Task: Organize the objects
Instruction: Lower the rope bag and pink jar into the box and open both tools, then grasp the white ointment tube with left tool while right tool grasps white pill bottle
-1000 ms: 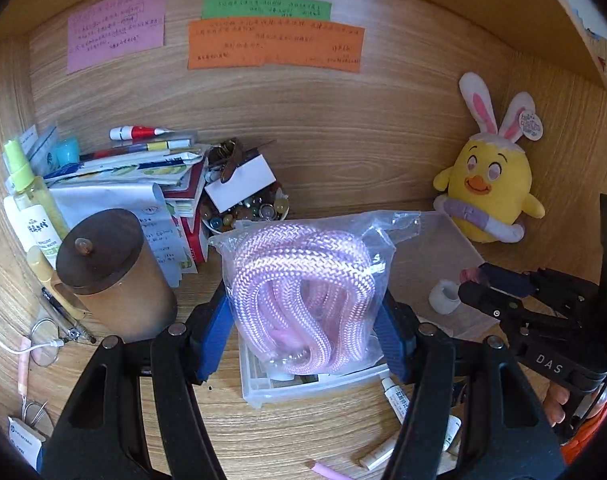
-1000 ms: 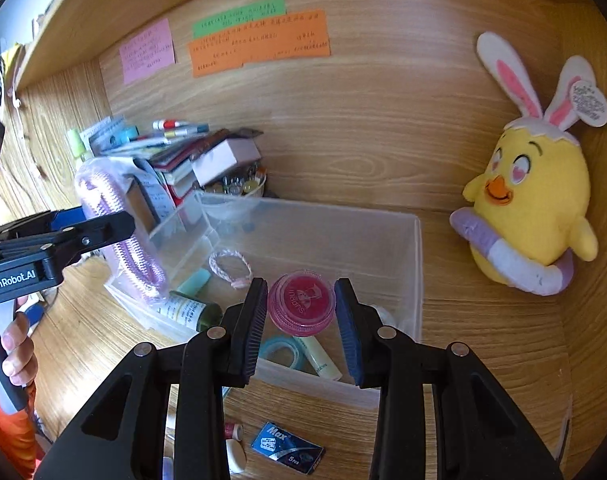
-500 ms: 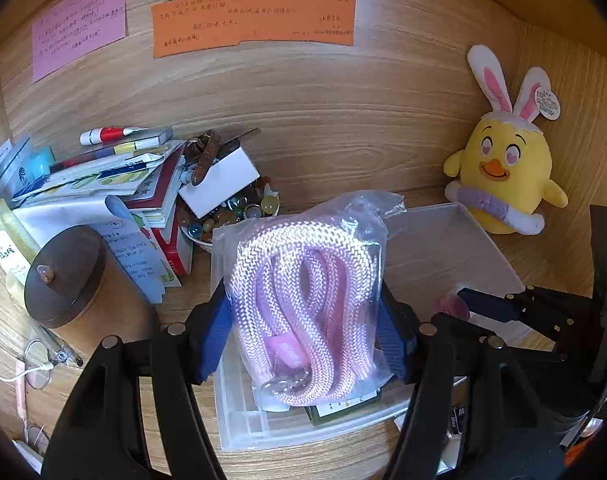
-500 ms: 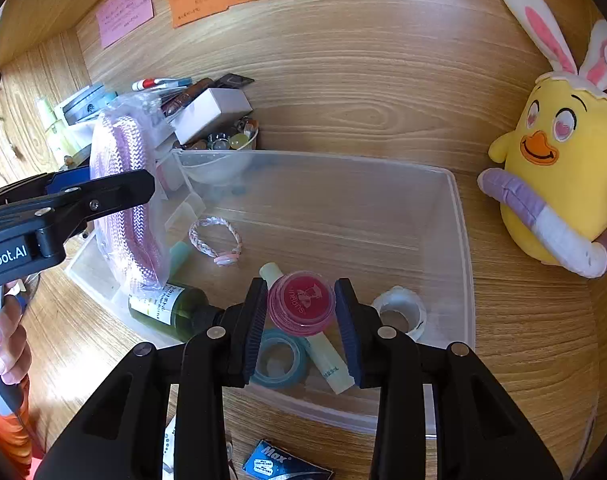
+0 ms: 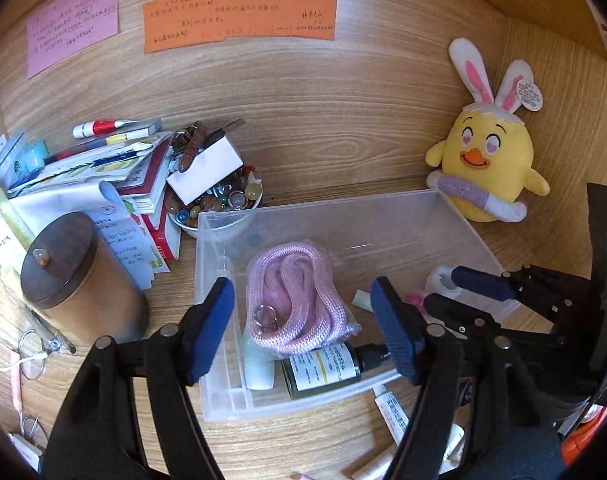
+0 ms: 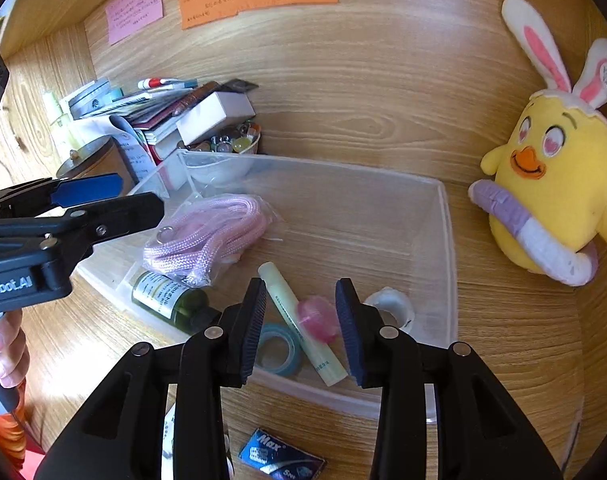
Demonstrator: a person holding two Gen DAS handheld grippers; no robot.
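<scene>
I see one clear bin (image 6: 443,216) on the tabletop (image 6: 515,344); inside lie one bagged pink rope (image 5: 291,296), one green bottle (image 6: 167,296), one pink lid (image 6: 318,317), seemingly two tape rolls. Left gripper (image 5: 303,328) and right gripper (image 6: 301,326) fingers spread, released, above it.

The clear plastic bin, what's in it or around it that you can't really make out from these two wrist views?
- Pink round case: blurred in the right wrist view; in the left wrist view the right gripper hides most of it.
- Green bottle label: print too small in both views.
- White tube outside the bin: partly hidden by the left gripper's arm.
- Wall notes: handwriting illegible.
</scene>
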